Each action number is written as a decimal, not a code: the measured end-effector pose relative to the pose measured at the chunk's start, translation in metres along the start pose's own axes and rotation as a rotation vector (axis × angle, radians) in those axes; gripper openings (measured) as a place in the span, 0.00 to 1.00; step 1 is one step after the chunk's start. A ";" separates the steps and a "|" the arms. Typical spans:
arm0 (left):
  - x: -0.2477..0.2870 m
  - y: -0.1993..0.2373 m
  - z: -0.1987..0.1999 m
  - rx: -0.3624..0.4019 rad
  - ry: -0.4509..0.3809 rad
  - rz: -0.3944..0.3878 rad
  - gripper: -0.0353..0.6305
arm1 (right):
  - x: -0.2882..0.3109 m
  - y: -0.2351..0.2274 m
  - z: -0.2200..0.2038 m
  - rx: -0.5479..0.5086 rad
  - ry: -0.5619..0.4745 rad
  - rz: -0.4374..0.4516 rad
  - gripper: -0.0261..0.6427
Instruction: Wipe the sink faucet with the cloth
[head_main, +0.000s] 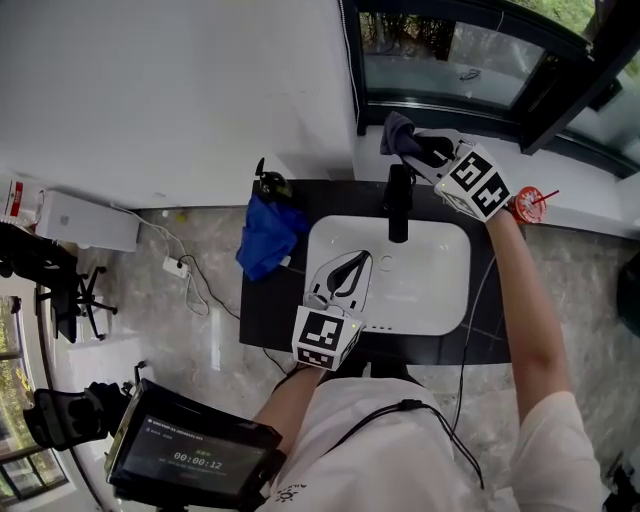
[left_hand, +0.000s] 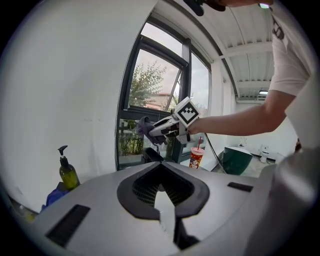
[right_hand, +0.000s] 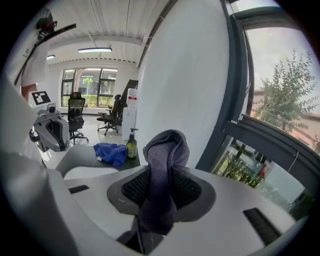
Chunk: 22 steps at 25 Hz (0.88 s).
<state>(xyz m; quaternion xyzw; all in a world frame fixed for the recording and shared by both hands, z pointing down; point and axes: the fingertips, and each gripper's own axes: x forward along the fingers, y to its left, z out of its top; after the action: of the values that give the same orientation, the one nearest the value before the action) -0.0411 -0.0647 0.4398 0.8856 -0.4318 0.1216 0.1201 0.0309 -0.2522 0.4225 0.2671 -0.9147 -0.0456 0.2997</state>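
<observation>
Right tool (head_main: 418, 150) clamps cloth (head_main: 395, 130), faucet (head_main: 399, 205) just beneath it, untouched. Left tool (head_main: 356, 262) closed, empty, over sink (head_main: 440, 290). Wiping seemingly not yet started.

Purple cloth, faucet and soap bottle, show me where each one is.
purple cloth (right_hand: 162, 155), right gripper view, its folded middle.
faucet (head_main: 399, 205), head view, its black spout.
soap bottle (left_hand: 68, 176), left gripper view, its green body.
</observation>
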 end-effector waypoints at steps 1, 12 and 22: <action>-0.001 0.000 0.000 0.003 0.001 0.000 0.04 | 0.005 0.002 -0.006 -0.006 0.018 0.004 0.21; -0.003 0.004 0.006 0.002 -0.006 0.008 0.04 | 0.019 0.047 -0.037 0.005 0.110 0.155 0.21; 0.004 -0.011 0.008 0.003 -0.010 -0.029 0.04 | -0.028 0.135 -0.047 0.048 0.106 0.429 0.21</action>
<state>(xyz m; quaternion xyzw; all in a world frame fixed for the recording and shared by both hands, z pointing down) -0.0291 -0.0636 0.4327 0.8925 -0.4194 0.1158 0.1184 0.0145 -0.1187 0.4788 0.0757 -0.9343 0.0549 0.3440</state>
